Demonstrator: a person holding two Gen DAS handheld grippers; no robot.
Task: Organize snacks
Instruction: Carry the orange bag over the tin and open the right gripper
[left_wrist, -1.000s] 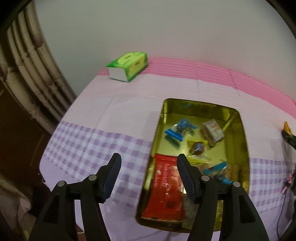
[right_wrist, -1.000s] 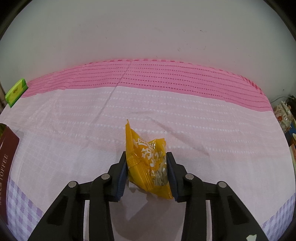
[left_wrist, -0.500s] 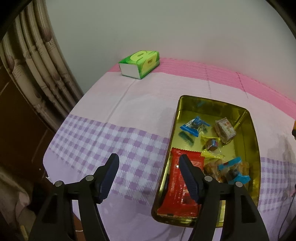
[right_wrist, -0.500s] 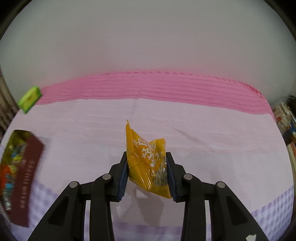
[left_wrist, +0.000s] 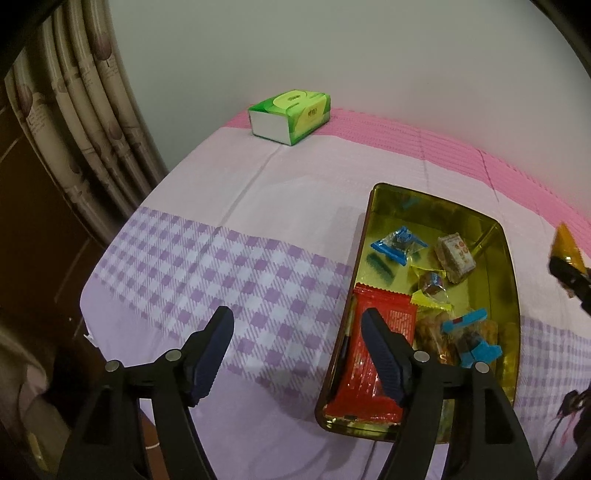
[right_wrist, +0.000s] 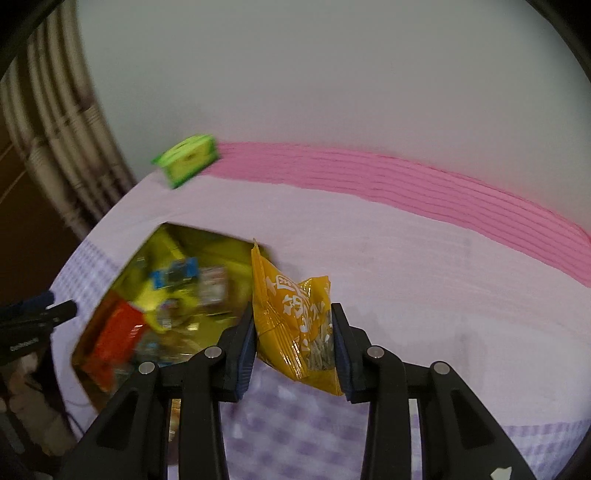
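A gold tin (left_wrist: 511, 288) lies on the checked cloth and holds a red packet (left_wrist: 369, 369), blue-wrapped sweets (left_wrist: 397, 245) and several other small snacks. My left gripper (left_wrist: 297, 328) hovers over the cloth just left of the tin, its jaws opening with nothing between them. My right gripper (right_wrist: 293, 326) is shut on a yellow snack bag (right_wrist: 295, 317), held above the cloth at the tin's (right_wrist: 92, 314) right edge. In the left wrist view the same yellow snack bag (left_wrist: 565, 245) shows at the far right.
A green tissue box (left_wrist: 290, 116) stands at the table's far left corner by the wall. A curtain (left_wrist: 85, 122) hangs left of the table. The table's near edge drops off below my left gripper. A cable (left_wrist: 557, 428) trails at the lower right.
My right gripper has carried the yellow bag up and left, bringing the tin into its view. My left gripper has drifted left of the tin and its jaws have widened.
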